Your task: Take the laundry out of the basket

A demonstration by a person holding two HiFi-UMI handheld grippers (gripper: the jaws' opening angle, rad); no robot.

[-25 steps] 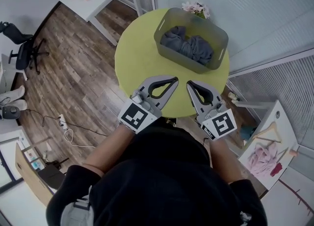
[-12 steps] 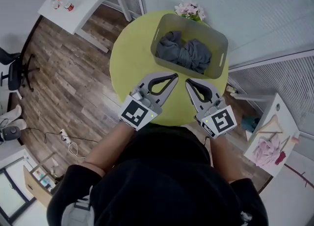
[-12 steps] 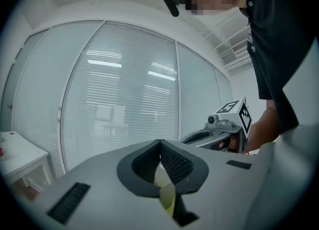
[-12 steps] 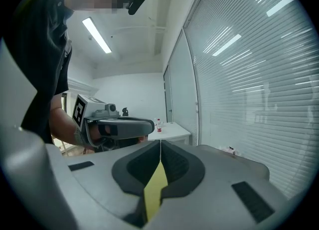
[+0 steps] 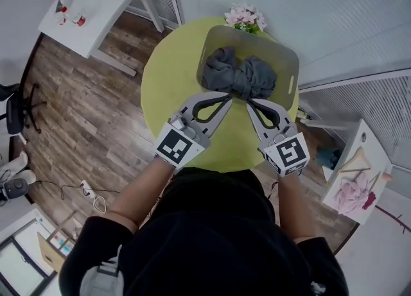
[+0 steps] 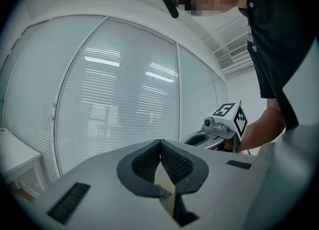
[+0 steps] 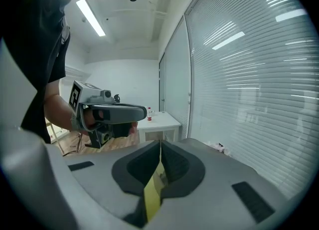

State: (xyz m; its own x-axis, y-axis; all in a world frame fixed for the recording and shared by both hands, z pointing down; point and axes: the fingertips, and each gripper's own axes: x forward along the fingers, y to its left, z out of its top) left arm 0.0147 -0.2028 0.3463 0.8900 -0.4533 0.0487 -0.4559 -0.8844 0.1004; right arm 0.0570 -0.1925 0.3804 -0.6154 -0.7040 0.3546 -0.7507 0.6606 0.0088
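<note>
A grey plastic basket [image 5: 290, 58] stands on the far side of a round yellow-green table [image 5: 168, 76]. Dark grey laundry [image 5: 241, 76] lies bunched inside it. My left gripper [image 5: 227, 98] is shut and empty, its tip just at the basket's near wall. Beside it my right gripper [image 5: 250, 103] is also shut and empty, with its tip at the same near rim. In the left gripper view the closed jaws [image 6: 160, 142] point level at window blinds, and the right gripper [image 6: 219, 128] shows alongside. The right gripper view shows its closed jaws [image 7: 160, 143] and the left gripper [image 7: 113, 114]; the basket is hidden in both.
Pink flowers [image 5: 243, 15] sit behind the basket. A white side table [image 5: 90, 6] with small bottles stands at the upper left on the wood floor. A white table [image 5: 376, 160] with a pink cloth and a hanger is at the right. Blinds line the far wall.
Both grippers have moved forward over the table from its near edge to the basket's near wall. Both stay shut and empty.
</note>
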